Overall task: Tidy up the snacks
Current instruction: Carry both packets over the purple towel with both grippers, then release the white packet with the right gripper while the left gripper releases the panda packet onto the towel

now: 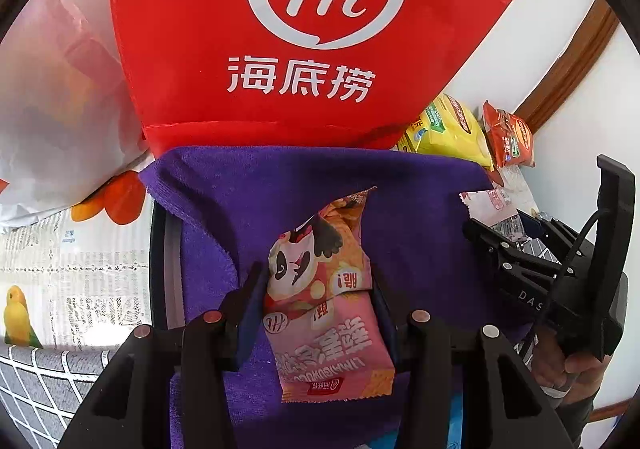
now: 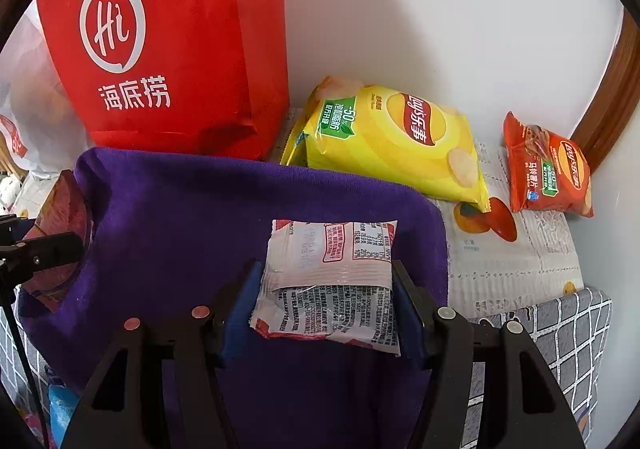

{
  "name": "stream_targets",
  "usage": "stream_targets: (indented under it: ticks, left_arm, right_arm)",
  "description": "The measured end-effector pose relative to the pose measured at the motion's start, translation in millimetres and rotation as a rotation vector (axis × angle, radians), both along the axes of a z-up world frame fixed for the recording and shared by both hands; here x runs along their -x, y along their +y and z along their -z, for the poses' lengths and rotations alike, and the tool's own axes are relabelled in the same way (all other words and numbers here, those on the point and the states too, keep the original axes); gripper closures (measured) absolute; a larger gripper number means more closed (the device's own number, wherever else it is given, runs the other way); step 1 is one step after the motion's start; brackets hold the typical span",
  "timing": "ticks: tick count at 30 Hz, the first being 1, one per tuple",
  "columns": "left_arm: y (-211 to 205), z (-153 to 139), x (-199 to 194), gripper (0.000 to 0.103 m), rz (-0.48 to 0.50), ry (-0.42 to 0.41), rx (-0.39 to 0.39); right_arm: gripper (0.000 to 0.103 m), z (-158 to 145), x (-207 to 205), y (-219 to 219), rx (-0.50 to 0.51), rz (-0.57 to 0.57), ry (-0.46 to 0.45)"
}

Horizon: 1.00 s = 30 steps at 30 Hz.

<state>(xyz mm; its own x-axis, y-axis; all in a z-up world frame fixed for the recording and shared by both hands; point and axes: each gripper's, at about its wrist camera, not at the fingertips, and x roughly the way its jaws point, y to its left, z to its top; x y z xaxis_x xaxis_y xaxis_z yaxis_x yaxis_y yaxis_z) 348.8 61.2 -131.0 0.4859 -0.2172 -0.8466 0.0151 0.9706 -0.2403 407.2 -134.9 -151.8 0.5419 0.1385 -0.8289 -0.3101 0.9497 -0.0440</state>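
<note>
While my left gripper [image 1: 318,313] clamps the pink snack packet [image 1: 324,313] and my right gripper [image 2: 326,301] clamps the white packet [image 2: 332,285] above the purple cloth [image 2: 180,209], I judge both need placing next.

Pink panda-print snack packet [image 1: 320,305], upright and a little crumpled, over the purple cloth [image 1: 400,201]. White snack packet [image 2: 332,281] with red-bordered small print, back side up, lying across the same cloth. Further back, against the white wall: large yellow chip bag [image 2: 392,145] on its side, and beside it, apart, a small red-orange chip bag [image 2: 548,169].
</note>
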Motion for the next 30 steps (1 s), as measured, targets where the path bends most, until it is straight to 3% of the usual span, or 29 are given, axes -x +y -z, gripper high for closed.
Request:
stream_targets:
  ticks: [8, 15, 30]
  left_arm:
    - [-2, 1, 0, 0.057, 0.008, 0.002, -0.007]
    - [-1, 2, -1, 0.056, 0.003, 0.004, -0.002]
    - [-4, 0, 1, 0.056, 0.008, -0.008, -0.008]
  right_arm:
    - [0.039, 4, 0, 4, 0.018, -0.019, 0.007]
    - [0.029, 3, 0, 7, 0.024, -0.030, 0.014]
    - [0.027, -23, 9, 0, -0.010, -0.004, -0.055]
